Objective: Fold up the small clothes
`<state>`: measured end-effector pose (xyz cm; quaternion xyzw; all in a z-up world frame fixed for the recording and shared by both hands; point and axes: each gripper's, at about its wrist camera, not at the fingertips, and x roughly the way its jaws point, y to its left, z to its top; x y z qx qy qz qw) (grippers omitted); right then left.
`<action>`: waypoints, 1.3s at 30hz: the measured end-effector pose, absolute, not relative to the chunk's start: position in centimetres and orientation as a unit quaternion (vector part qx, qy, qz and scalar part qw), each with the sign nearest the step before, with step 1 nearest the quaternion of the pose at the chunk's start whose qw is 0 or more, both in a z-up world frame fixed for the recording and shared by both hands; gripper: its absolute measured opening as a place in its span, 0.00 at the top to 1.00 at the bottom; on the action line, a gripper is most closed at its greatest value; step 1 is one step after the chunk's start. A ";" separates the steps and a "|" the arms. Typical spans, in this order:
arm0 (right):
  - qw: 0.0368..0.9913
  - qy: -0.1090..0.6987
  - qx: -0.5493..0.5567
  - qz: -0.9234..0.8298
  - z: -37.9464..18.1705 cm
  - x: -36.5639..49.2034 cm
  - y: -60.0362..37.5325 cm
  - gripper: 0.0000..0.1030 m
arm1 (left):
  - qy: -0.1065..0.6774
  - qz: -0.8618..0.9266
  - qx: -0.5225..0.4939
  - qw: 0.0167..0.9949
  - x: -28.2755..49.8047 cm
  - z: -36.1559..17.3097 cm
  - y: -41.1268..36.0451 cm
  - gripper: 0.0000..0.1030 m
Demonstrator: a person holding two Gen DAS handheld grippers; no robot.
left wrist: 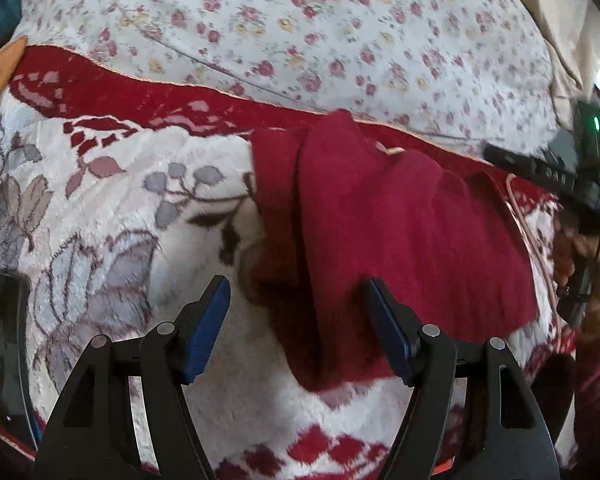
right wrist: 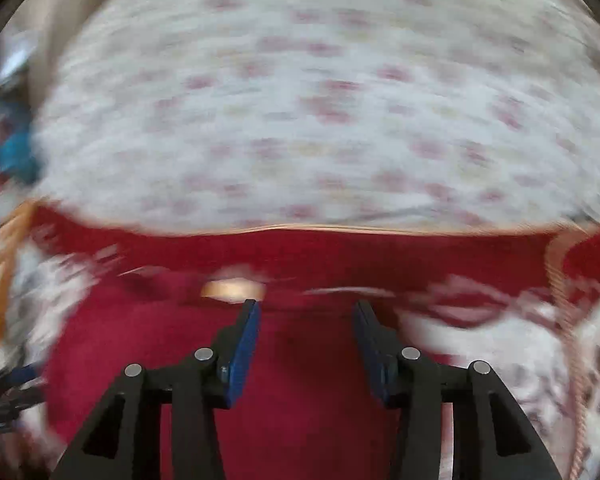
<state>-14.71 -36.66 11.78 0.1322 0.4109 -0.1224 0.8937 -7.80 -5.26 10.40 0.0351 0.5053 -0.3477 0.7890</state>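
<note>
your left gripper point(left wrist: 296, 320) is wide open w/ nothing in it, hovering at the near edge of the red garment point(left wrist: 380, 232), which lies partly folded on the flowered blanket point(left wrist: 100, 240). your right gripper point(right wrist: 306, 338) is spread apart too, empty, above the same red cloth; that view is blurred. flowered sheet point(left wrist: 300, 20) lies beyond.

We see garment point(left wrist: 400, 240) lying on blanket point(left wrist: 112, 216), sheet point(left wrist: 300, 32) behind at 12 o'clock; left gripper point(left wrist: 296, 328) before garment's near edge at 6; right gripper point(left wrist: 572, 184) at 3, beside garment.
</note>
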 end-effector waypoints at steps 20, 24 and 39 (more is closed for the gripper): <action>0.871 0.487 0.066 -0.008 2.7 1.8 -20.2 0.55 | 0.526 -0.317 0.076 0.786 -8.0 7.5 -4.0 0.32; 0.869 0.490 0.066 -0.006 3.5 1.5 -20.5 0.55 | 0.518 -0.315 0.088 0.790 -8.0 7.5 -4.2 0.32; 0.867 0.494 0.063 0.008 4.5 -1.8 -19.7 0.53 | 0.512 -0.305 0.094 0.797 -8.3 7.0 -4.4 0.32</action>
